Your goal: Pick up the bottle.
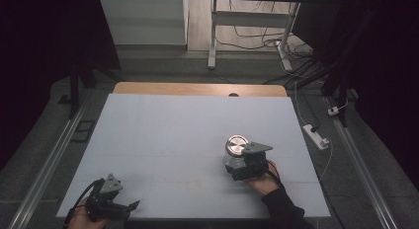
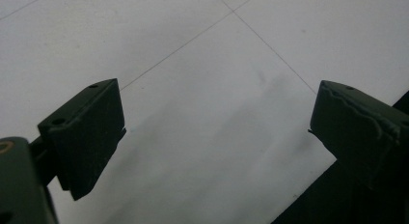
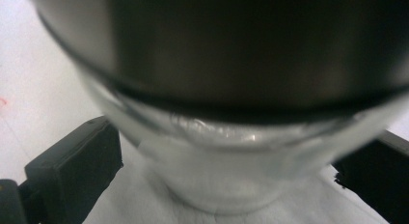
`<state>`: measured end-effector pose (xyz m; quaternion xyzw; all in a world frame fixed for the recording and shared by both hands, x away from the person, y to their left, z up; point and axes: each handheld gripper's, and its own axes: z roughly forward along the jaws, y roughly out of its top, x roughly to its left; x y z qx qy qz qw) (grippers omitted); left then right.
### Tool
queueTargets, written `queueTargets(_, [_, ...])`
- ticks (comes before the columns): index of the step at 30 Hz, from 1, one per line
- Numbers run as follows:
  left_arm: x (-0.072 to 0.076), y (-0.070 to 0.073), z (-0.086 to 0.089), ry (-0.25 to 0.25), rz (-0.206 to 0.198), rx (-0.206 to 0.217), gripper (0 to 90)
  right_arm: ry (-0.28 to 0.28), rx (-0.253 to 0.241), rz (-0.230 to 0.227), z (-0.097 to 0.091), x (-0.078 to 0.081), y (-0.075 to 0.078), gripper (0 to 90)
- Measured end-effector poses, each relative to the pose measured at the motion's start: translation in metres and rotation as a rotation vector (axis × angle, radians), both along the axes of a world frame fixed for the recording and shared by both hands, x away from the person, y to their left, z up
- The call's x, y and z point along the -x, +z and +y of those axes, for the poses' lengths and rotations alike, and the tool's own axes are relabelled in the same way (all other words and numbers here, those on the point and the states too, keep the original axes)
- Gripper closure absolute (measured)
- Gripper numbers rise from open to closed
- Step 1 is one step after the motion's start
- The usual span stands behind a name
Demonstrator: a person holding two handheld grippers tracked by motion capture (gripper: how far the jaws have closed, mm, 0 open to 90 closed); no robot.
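Between the right claw's (image 1: 240, 166) spread jaws, a glass jar (image 1: 235, 155) stands upright, metal lid up.

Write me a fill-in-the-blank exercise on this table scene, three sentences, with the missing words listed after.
1. The glass jar has a shiny ____ lid.
2. The jar sits between the jaws of the ____ gripper.
3. The left gripper has its jaws apart, with nothing but the white ____ between them.

Missing words: metal; right; table
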<state>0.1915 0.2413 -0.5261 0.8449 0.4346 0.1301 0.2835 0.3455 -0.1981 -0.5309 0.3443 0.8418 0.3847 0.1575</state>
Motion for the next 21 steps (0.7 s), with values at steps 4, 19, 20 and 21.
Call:
queueTargets(4, [0.0, 0.0, 0.002, 0.012, 0.0, 0.028, 5.5, 0.003, -0.009, -0.011, 0.003, -0.002, 0.001, 0.0])
queueTargets(19, [0.0, 0.0, 0.004, 0.011, 0.004, 0.042, 5.3, -0.01, -0.069, -0.057, 0.005, -0.004, 0.013, 13.1])
queueTargets(20, [0.0, 0.0, 0.004, 0.01, 0.004, 0.044, 5.3, -0.01, -0.077, -0.068, 0.005, -0.003, 0.014, 13.5])
queueTargets(21, [0.0, 0.0, 0.004, 0.011, 0.004, 0.043, 5.3, -0.01, -0.079, -0.073, 0.004, -0.003, 0.015, 13.8])
